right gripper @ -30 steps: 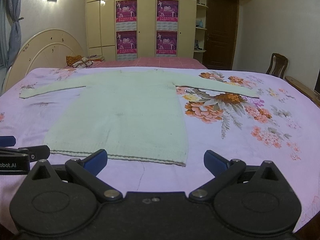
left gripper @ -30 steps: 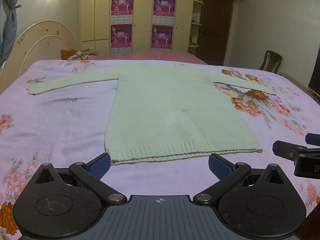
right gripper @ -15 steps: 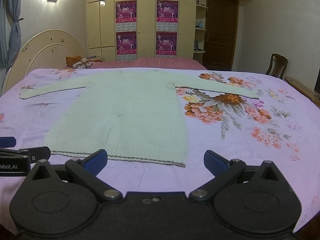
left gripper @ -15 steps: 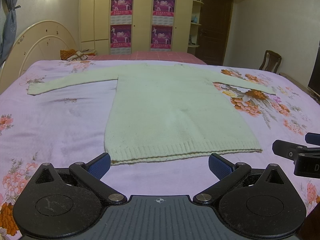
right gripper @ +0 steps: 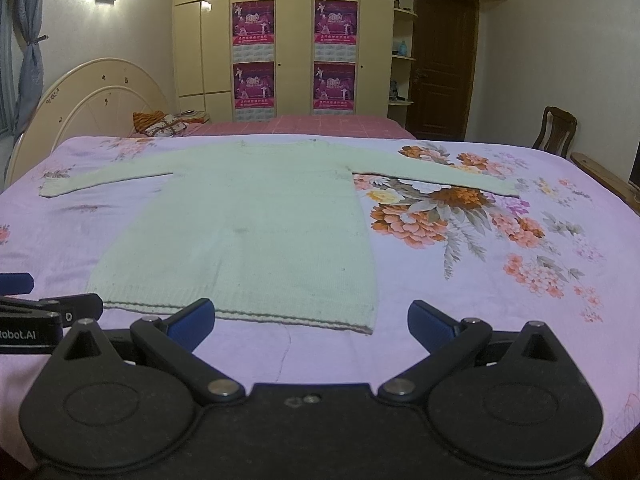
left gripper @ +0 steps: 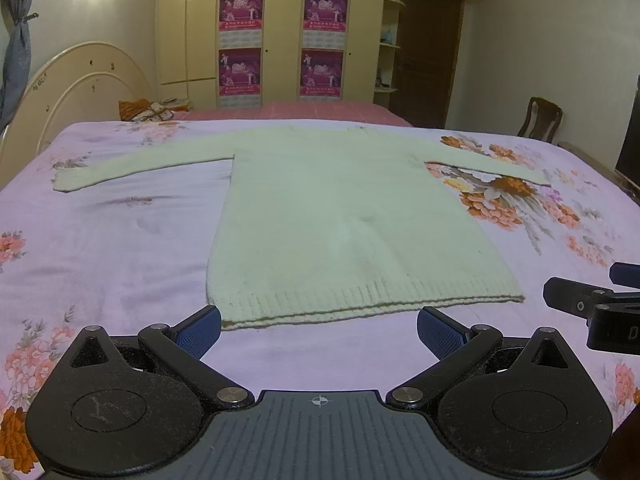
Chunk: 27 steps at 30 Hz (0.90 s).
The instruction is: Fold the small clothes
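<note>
The sweater [left gripper: 344,216], pale green knit, lies flat on the bed [left gripper: 112,240] on a lilac bedspread printed with orange and pink flowers; seen from the left hand-held gripper [left gripper: 319,330], whose blue-padded fingers [left gripper: 200,330] are spread wide with nothing between them, the ribbed hem sits just beyond the fingertips and close to the left pad, not touching that I can tell; the right hand-held gripper [right gripper: 310,320] is likewise spread and empty, its left pad [right gripper: 192,318] just short of the hem and the hem's right corner lying between its two fingers; the garment's long axis runs away from both cameras, hem near, neckline far toward the second bed [right gripper: 320,124] with the pink cover; the sleeves stretch straight out to either side, crossing that axis, the left cuff [left gripper: 68,178] toward the cream headboard [right gripper: 92,100], the right one over the big flower print; in the right wrist view the other tool at the left edge carries white lettering reading "Robot.AI" [right gripper: 18,335]; in the left wrist view only a letter "D" [left gripper: 633,333] shows on the tool at the right edge; four magenta posters [right gripper: 254,24] hang on the cream wardrobe doors, their writing too small to read.
</note>
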Available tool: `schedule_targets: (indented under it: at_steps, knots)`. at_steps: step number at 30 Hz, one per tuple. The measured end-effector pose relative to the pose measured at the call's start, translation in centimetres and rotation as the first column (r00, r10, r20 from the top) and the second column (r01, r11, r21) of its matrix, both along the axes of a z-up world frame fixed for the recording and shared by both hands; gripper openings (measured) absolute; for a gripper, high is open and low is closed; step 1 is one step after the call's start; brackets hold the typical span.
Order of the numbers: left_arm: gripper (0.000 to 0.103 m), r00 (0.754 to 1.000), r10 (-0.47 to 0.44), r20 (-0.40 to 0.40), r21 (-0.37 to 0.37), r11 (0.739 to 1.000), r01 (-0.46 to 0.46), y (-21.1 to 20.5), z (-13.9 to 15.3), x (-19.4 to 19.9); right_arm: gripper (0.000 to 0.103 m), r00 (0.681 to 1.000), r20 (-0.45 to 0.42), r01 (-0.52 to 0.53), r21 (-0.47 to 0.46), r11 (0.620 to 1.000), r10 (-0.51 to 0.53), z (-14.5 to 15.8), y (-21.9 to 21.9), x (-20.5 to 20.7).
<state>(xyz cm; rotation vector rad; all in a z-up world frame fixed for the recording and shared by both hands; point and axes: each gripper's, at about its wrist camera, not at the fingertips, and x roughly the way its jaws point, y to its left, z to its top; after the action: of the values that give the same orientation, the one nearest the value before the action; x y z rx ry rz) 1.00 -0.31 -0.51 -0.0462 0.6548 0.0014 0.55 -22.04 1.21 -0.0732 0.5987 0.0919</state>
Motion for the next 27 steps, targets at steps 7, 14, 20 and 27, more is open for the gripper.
schedule_targets:
  at_steps: [7, 14, 20, 27]
  knots:
    - [0.103, 1.0, 0.001, -0.004, 0.002, 1.0, -0.001, -0.1, 0.0, 0.0, 0.102, 1.0, 0.0, 0.0, 0.004, 1.0, 0.0, -0.1, -0.1, -0.1]
    - [0.103, 1.0, 0.008, -0.008, -0.002, 1.0, -0.008, -0.1, -0.1, 0.2, 0.102, 1.0, -0.003, -0.009, 0.014, 1.0, 0.009, -0.1, -0.3, -0.1]
    - [0.103, 0.998, -0.003, 0.057, -0.024, 1.0, 0.004, 0.4, 0.4, 2.0, 0.102, 1.0, -0.008, 0.008, 0.031, 0.999, -0.007, 0.0, -1.6, 1.3]
    - [0.103, 0.987, 0.057, 0.151, -0.065, 0.997, -0.047, 3.3, 1.4, 10.9, 0.102, 0.998, 0.007, 0.058, 0.088, 0.994, -0.059, 1.2, -6.6, 8.5]
